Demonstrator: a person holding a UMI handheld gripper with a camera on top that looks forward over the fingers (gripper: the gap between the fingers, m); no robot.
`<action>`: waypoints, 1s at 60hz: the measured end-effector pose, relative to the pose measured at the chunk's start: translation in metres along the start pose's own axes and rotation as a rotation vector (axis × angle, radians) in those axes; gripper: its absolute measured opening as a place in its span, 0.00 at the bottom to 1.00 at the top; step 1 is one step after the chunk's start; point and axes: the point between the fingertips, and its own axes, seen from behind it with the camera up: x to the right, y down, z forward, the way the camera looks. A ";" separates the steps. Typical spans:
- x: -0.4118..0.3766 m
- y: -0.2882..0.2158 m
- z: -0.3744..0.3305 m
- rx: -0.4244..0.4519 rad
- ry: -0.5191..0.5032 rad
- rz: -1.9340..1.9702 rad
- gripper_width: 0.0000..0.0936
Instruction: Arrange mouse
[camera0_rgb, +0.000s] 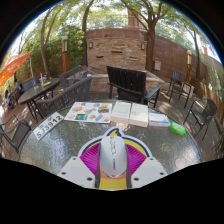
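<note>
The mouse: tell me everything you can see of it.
The mouse is a light grey, smooth plastic-looking computer mouse with a thin line running down its middle at the far end. No cable shows. It lies lengthwise between the two fingers of the tongs, pointing away from the camera, with the pink pads close against both its sides; the tongs look shut on it. Its underside is hidden, so whether it rests on the glass table cannot be told.
</note>
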 end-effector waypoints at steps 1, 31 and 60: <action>0.003 0.005 0.003 -0.013 0.006 0.001 0.38; 0.012 0.009 -0.079 -0.024 0.038 -0.017 0.91; -0.018 0.058 -0.300 0.023 0.127 -0.018 0.93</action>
